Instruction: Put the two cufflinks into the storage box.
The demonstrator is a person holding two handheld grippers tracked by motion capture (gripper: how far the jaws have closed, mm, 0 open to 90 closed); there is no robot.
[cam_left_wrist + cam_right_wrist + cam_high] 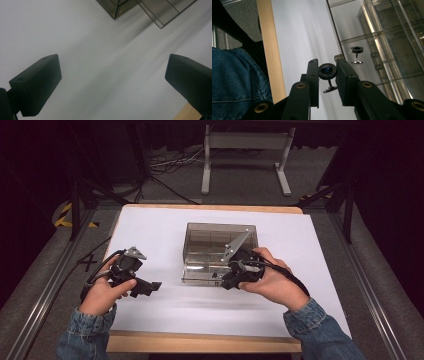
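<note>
— Denim sleeves point(85, 330) come in over the table's near edge. What are the hands doing?

— Each holds a gripper. Left gripper point(147, 289) sits near the table's point(150, 230) near left corner, above the white surface, with its jaws spread wide and only bare table between them, as the left gripper view shows.

— And the right one?

— Right gripper point(326, 72) has its jaws closed on a cufflink point(327, 71). Its round dark face with a blue centre is pinched between the two pads, and its short post with the toggle bar hangs free below them.

— Where is that over the table?

— In the high view the right gripper is right of the table's middle, at the near right corner of a clear box point(220, 251), the hand behind it toward the near edge.

— Anything else in the box?

— A second cufflink point(357, 53) stands a little beyond the held one, on its toggle on the transparent tray at the box's front. The box's smoky clear walls and dividers rise behind it, toward the table's far edge.
</note>
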